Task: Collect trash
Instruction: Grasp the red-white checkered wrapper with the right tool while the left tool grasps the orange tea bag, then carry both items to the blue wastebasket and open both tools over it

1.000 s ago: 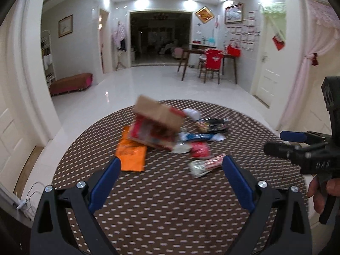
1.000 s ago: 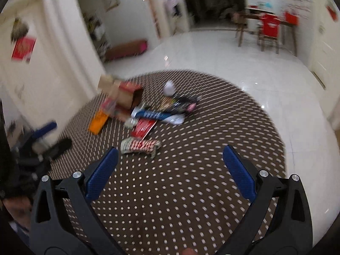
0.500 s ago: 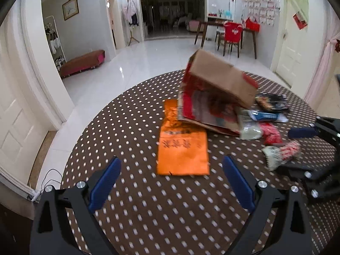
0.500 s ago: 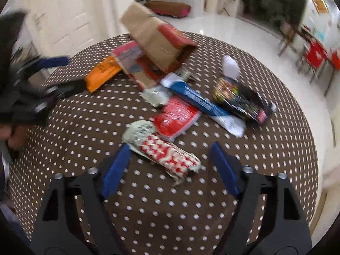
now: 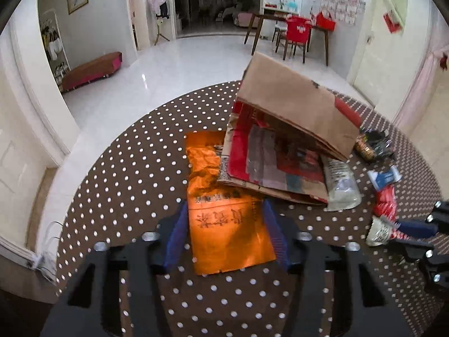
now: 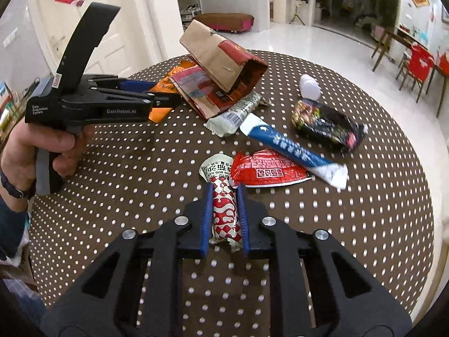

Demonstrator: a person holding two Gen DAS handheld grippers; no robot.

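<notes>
The trash lies scattered on a round table [image 6: 364, 224] covered in a brown cloth with white dots, and two pieces are now engaged. The red-and-white patterned wrapper [image 6: 226, 213] lies flat on the cloth near the table's front edge, and the right gripper [image 6: 224, 193] has closed in on it: half a second ago its fingers stood wide apart on either side of the wrapper, and now the blue pads [image 6: 207, 205] press against both long edges, so the fingers are clamped on it. The wrapper does not appear lifted yet. The orange packet [image 5: 224, 224] lies flat toward the left side of the pile, its far end tucked under the brown paper bag [image 5: 294, 118]. The left gripper [image 5: 227, 224] has advanced over it and narrowed since the previous frame; its fingers now bracket the packet's side edges, but a firm clamp cannot be confirmed from either view. Judgement: both grasp approaches are complete, and the task passes from reaching to lifting. Just beside the held wrapper lie the red sachet [image 6: 266, 170] and the blue-and-white tube wrapper [image 6: 291, 146]; further out are the dark printed bag [image 6: 328, 123], a silver-white wrapper [image 6: 238, 112] against the paper bag, and a small white crumpled object [image 6: 308, 85]. These remain to be collected. No bin is visible.
</notes>
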